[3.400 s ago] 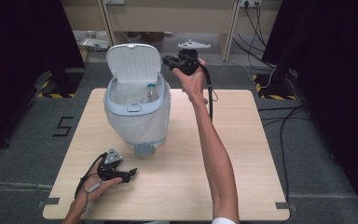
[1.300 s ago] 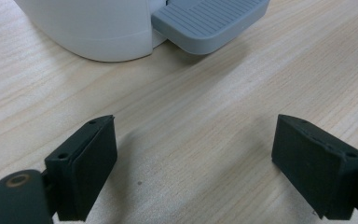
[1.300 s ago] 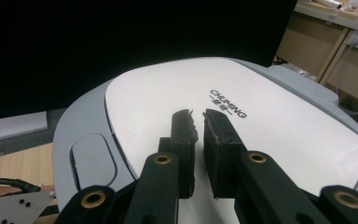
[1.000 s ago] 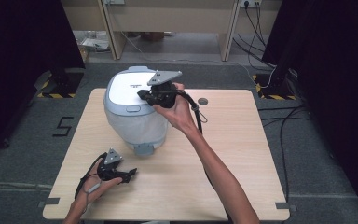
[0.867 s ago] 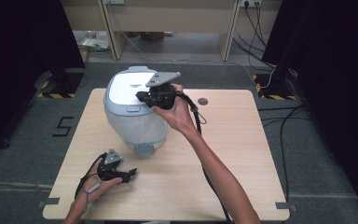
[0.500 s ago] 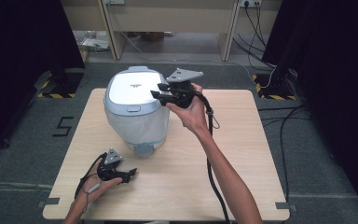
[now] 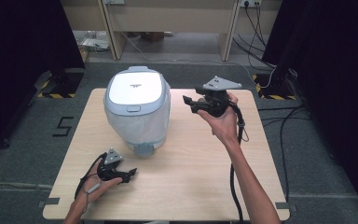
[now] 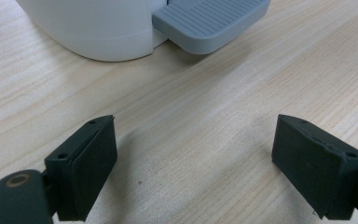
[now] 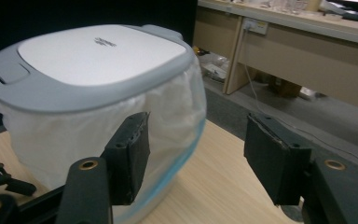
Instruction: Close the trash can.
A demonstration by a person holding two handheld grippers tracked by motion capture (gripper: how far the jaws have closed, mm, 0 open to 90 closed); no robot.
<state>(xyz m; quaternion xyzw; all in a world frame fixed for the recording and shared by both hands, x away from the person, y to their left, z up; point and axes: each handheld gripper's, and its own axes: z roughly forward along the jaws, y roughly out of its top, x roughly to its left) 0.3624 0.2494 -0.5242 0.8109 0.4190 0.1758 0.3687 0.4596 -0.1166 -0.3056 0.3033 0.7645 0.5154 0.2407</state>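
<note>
— Both grippers, how do they stand?

— Right gripper (image 7: 189,103) hangs in the air beside the bin's right flank, apart from it, jaws spread with nothing between them; they have just been opening. Left gripper (image 7: 129,175) rests low on the table (image 7: 205,186) near its front left corner, jaws wide apart over bare wood, nothing gripped.

— And the biggest thing there?

— That pedal bin (image 7: 137,109), white with a grey rim, upright at the table's middle-left. Its lid (image 7: 135,87) is down flat, and a white liner bag (image 9: 168,116) bulges out below the rim.

— Anything smaller?

— Its grey ribbed pedal (image 8: 209,21) sticks out at the foot, toward the left gripper, near but apart from it
</note>
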